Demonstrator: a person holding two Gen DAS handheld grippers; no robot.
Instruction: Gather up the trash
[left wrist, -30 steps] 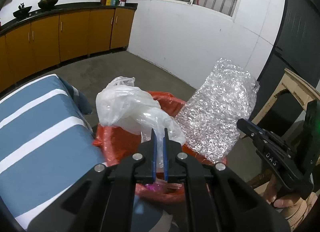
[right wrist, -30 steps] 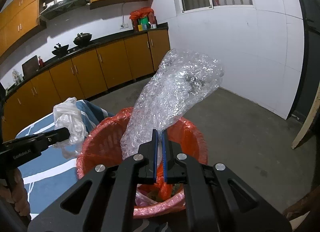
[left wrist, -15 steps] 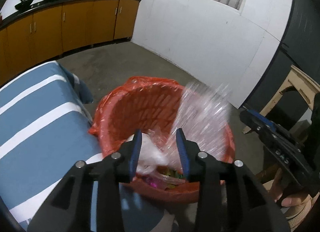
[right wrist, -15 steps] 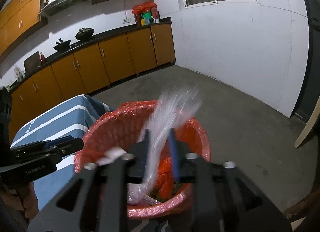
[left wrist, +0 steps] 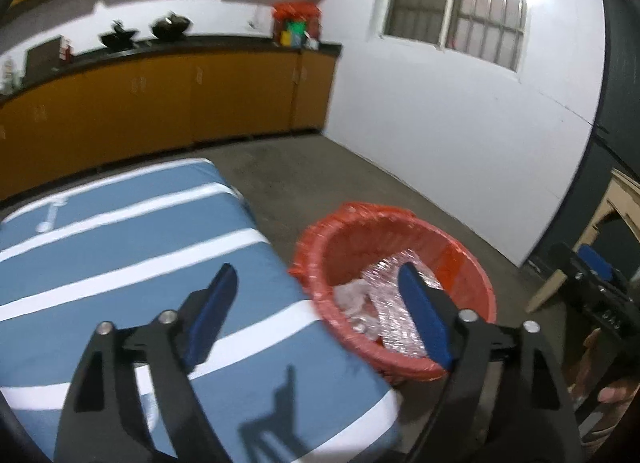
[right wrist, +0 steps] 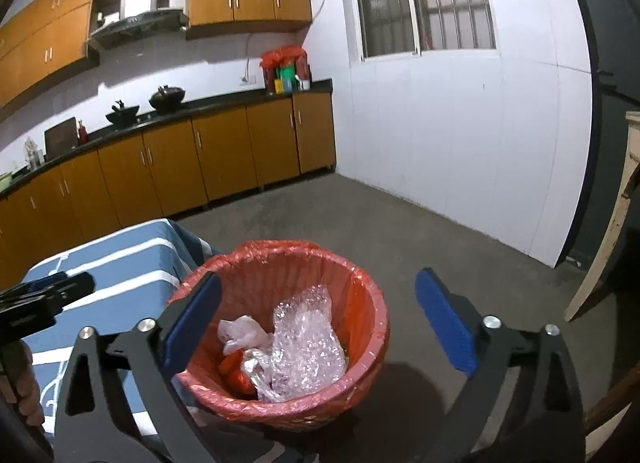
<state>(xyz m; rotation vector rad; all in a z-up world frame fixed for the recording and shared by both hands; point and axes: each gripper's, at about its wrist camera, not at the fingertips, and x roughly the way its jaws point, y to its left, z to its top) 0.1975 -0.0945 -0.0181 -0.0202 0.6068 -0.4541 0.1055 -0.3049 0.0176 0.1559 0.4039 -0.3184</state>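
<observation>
Kitchen floor: bubble wrap (right wrist: 306, 343) below parted fingers (right wrist: 444, 319).

Two matching handheld tools, matte black throughout. Left gripper (left wrist: 316, 315): angular black finger arms with triangular cut-outs, a pair of round silver screw heads behind each jaw, flat blue pads (left wrist: 212, 315) lining the inner faces. Right gripper (right wrist: 320, 323): same black arms, same silver screws behind each jaw, same blue pads (right wrist: 444, 323). Faint white lettering on the side of each body, too blurred to read.
</observation>
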